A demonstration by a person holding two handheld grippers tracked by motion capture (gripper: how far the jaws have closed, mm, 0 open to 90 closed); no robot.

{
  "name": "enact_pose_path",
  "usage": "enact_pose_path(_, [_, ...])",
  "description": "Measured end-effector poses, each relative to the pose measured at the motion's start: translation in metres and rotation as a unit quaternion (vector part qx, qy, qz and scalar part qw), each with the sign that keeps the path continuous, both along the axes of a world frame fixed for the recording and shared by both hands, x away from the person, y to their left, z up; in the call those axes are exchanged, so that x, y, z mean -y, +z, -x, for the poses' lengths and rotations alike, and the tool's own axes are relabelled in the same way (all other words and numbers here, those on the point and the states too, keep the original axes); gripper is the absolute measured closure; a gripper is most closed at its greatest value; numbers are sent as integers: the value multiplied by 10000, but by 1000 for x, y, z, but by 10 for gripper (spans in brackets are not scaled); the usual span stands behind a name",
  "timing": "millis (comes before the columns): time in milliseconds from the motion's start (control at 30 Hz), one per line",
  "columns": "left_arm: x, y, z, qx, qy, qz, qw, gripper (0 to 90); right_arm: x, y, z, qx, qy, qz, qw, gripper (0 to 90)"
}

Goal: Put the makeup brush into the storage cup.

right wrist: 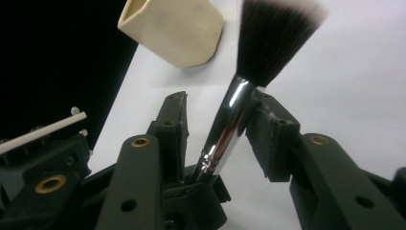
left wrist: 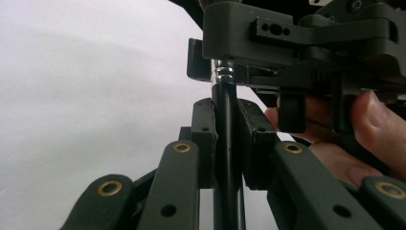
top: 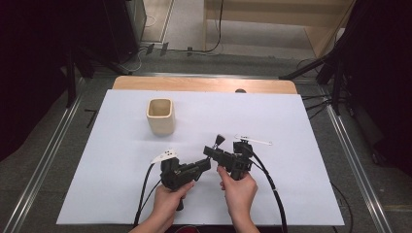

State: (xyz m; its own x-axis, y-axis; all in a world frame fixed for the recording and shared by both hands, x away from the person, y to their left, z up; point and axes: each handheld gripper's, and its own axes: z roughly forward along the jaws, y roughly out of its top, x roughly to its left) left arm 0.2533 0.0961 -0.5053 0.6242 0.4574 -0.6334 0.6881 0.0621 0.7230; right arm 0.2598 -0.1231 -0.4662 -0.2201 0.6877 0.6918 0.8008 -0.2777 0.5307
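A person is sitting at the near edge of a table covered with a white sheet (top: 121, 160), holding a black two-jaw gripper in each hand. The left gripper (left wrist: 225, 139) is lying nearly level near the middle of the near half of the sheet and pointing to the right. Its jaws are clamping the black handle of a makeup brush with a chrome ferrule and dark, white-tipped bristles (right wrist: 275, 40); in the left gripper view the two pads are pressing on the handle from both sides, just below the shiny ferrule.

The right gripper (right wrist: 218, 127) is sitting just to the right of the left one, angled toward the far left, with the person's fingers (left wrist: 378, 120) wrapped around its body. Its jaws are standing on either side of the ferrule: the right-hand pad is touching the metal, while a clear gap is showing between the ferrule and the other pad, so the brush is not being pinched here.

The brush is hanging above the sheet between the two grippers, bristles pointing far. A cream-coloured, square-mouthed cup (top: 160, 115) is standing upright farther back and to the left, well apart from both grippers.
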Motion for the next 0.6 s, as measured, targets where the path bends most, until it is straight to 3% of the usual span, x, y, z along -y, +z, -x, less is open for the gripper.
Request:
enact_pose_path(167, [0, 0, 0, 4, -15, 31, 10000, 790, 2, 0, -1, -48, -78, -36, 10000, 704])
enact_pose_path(600, [-1, 0, -1, -43, -65, 61, 10000, 773, 5, 1, -2, -138, -6, -269, 9995, 776])
